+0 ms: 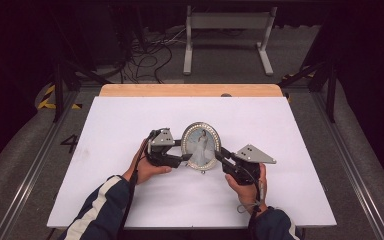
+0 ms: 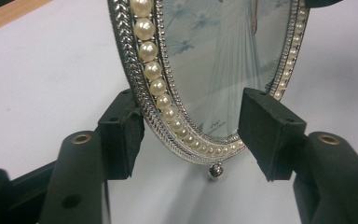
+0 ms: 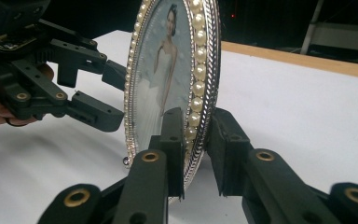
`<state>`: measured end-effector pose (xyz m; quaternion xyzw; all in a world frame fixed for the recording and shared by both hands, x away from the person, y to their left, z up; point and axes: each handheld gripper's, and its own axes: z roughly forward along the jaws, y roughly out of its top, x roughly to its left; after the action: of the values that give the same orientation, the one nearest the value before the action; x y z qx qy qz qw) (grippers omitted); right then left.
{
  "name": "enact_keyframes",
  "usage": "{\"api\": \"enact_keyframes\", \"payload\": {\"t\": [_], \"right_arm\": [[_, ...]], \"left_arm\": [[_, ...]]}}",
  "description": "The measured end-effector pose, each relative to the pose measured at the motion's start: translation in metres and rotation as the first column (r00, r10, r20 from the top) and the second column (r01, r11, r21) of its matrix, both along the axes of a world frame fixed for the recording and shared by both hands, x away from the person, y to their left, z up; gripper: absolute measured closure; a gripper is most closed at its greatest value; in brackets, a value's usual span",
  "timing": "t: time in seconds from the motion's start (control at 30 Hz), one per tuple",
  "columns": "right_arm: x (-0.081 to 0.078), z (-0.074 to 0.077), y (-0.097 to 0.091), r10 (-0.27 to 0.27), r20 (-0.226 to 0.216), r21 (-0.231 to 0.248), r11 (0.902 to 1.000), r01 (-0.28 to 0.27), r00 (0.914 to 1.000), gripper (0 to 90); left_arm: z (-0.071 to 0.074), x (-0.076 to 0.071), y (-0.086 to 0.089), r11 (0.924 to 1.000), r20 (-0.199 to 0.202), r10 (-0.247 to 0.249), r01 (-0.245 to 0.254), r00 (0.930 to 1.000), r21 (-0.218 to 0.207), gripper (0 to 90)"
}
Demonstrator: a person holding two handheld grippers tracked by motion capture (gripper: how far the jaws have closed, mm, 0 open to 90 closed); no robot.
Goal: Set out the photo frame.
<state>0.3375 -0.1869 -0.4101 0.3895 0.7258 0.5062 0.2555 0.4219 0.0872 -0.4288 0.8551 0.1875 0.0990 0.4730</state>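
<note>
Here, right tool pinching oval frame upright — left tool straddling its rim

A white table is standing at the centre of the room, its far edge showing a bare wooden strip. Behind it a grey metal stand is resting on 2 feet on the grey floor. Black cables are lying tangled left of the stand. Yellow-and-black hazard tape is marking the floor at left, near a painted numeral 4.
</note>
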Motion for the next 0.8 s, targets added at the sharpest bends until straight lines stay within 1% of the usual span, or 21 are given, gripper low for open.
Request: {"api": "enact_keyframes", "payload": {"t": [0.1, 0.13, 0.23, 0.33, 0.4, 0.53, 0.6, 0.73, 0.77, 0.8], "right_arm": [[-0.001, 0.001, -0.001, -0.002, 0.003, -0.007, 1.0000, 0.002, 1.0000, 78.0], [-0.002, 0.001, -0.002, -0.001, -0.001, -0.010, 0.9999, 0.001, 1.0000, 79.8], [-0.002, 0.000, -0.003, 0.000, -0.004, -0.008, 1.0000, 0.000, 1.0000, 80.0], [-0.002, 0.000, -0.003, -0.003, -0.004, -0.008, 1.0000, 0.003, 1.0000, 80.0], [-0.001, -0.001, -0.003, -0.005, -0.003, -0.007, 1.0000, 0.005, 1.0000, 80.0], [0.002, -0.003, -0.004, -0.013, -0.009, -0.001, 0.9999, 0.013, 0.9999, 79.7], [0.004, -0.004, -0.006, -0.016, -0.020, 0.012, 0.9998, 0.016, 0.9997, 79.6], [0.005, -0.006, -0.005, -0.009, -0.019, 0.032, 0.9994, 0.010, 0.9998, 80.0], [0.005, -0.006, -0.005, -0.009, -0.019, 0.032, 0.9994, 0.010, 0.9998, 80.0], [0.005, -0.006, -0.003, -0.009, -0.015, 0.023, 0.9997, 0.009, 0.9999, 80.0]], "left_arm": [[0.000, 0.000, 0.000, 1.0000, -0.001, 0.003, -0.003, 1.0000, -0.002, 44.7], [0.000, 0.001, 0.001, 0.9999, -0.006, 0.012, -0.012, 0.9999, -0.005, 47.1], [0.000, 0.001, 0.002, 0.9999, -0.009, 0.012, -0.012, 0.9999, -0.006, 50.5], [0.001, 0.000, 0.004, 0.9999, -0.011, 0.016, -0.016, 0.9998, 0.004, 54.4], [0.001, -0.001, 0.005, 0.9998, -0.014, 0.016, -0.016, 0.9998, 0.011, 54.6], [0.004, -0.007, 0.006, 0.9996, -0.008, 0.018, -0.018, 0.9998, 0.024, 54.9], [0.005, -0.009, 0.006, 0.9993, 0.000, 0.018, -0.018, 0.9998, 0.032, 54.7], [0.004, -0.013, 0.008, 0.9987, -0.002, 0.024, -0.024, 0.9997, 0.045, 54.8], [0.004, -0.013, 0.008, 0.9987, -0.002, 0.024, -0.024, 0.9997, 0.045, 54.8], [0.004, -0.015, 0.009, 0.9980, 0.004, 0.022, -0.022, 0.9998, 0.059, 54.8]]}}
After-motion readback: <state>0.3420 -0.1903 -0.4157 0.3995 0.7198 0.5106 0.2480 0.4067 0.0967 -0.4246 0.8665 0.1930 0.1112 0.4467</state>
